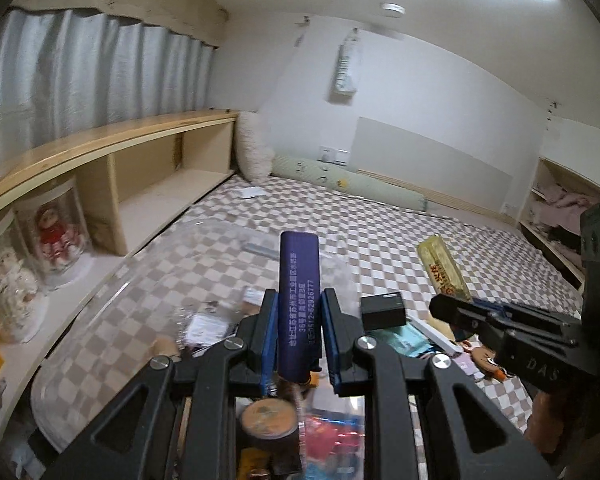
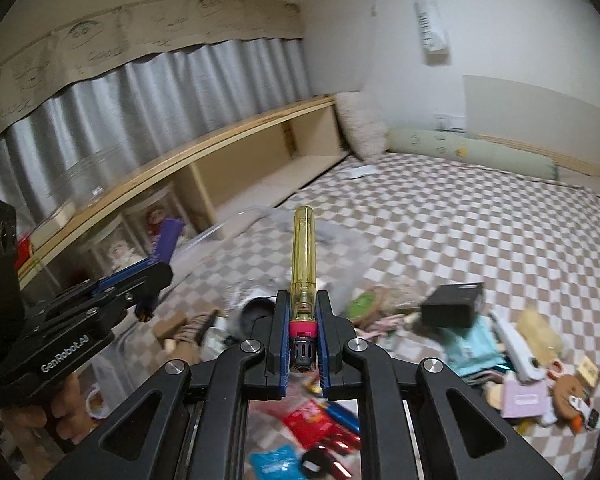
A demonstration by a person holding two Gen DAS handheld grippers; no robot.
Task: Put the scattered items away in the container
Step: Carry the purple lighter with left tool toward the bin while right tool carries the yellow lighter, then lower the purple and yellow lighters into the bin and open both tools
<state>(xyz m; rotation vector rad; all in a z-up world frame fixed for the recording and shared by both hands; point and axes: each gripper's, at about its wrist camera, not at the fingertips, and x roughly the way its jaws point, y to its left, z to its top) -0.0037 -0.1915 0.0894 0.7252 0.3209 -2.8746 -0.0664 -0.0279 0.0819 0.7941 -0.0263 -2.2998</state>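
While the left gripper (image 1: 299, 322) points out over the checkered bed, its jaws are clenched on a purple box (image 1: 299, 304) — a long, stiff carton with printed text, which stands up between the pads and reaches well past the tips. It looks light, and its flat sides give the pads a good hold at the lower half. Beyond the jaws and to their left lies the clear container (image 1: 112, 292), transparent and hard to see.

In the right wrist view, the right gripper (image 2: 303, 320) grasps a yellow lighter (image 2: 303, 258) near its red collar. The plastic body is smooth and narrow — probably slippery, so the hold close to the metal end seems safer.
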